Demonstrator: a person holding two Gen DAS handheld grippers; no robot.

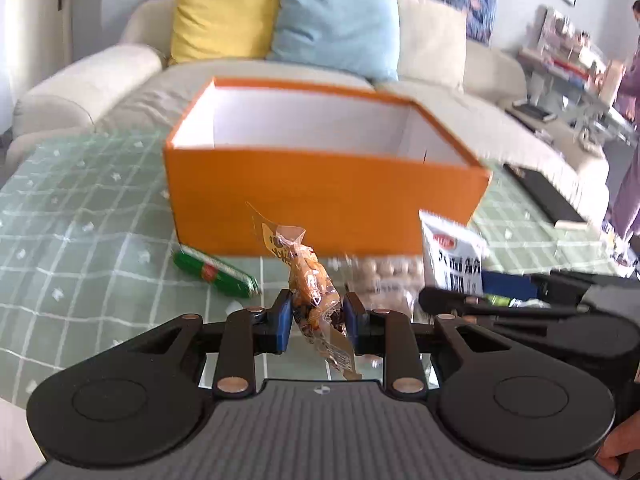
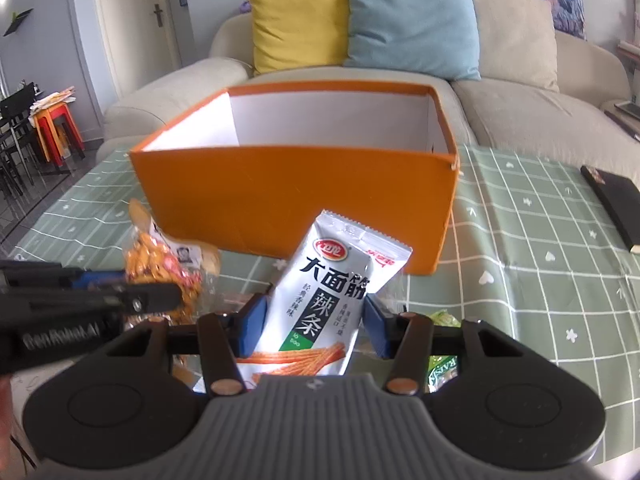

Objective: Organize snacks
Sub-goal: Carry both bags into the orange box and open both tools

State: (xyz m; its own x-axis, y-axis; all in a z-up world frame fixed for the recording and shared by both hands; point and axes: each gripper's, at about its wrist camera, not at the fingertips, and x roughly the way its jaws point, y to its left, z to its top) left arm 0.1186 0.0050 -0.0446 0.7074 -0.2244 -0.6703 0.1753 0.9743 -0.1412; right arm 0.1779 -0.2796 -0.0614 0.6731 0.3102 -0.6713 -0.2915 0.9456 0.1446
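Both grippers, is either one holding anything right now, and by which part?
Left gripper pinches a clear orange snack packet around its middle. Right gripper grips the white spicy-strip packet across its lower half.

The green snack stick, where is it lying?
In the left wrist view, the green snack stick lies on the checked tablecloth, just before the orange box's left front corner.

The orange box (image 2: 296, 200) is seen to be matt card outside, with smooth white paper lining inside. A crinkled, glossy clear plastic wrapper (image 1: 316, 300) is pinched between blue rubbery fingers (image 1: 283, 322). The white snack packet (image 2: 332, 292) is made of shiny printed foil. The tabletop (image 2: 540, 248) is covered in a smooth green checked cloth. The sofa (image 2: 520, 112) is upholstered in soft beige fabric.
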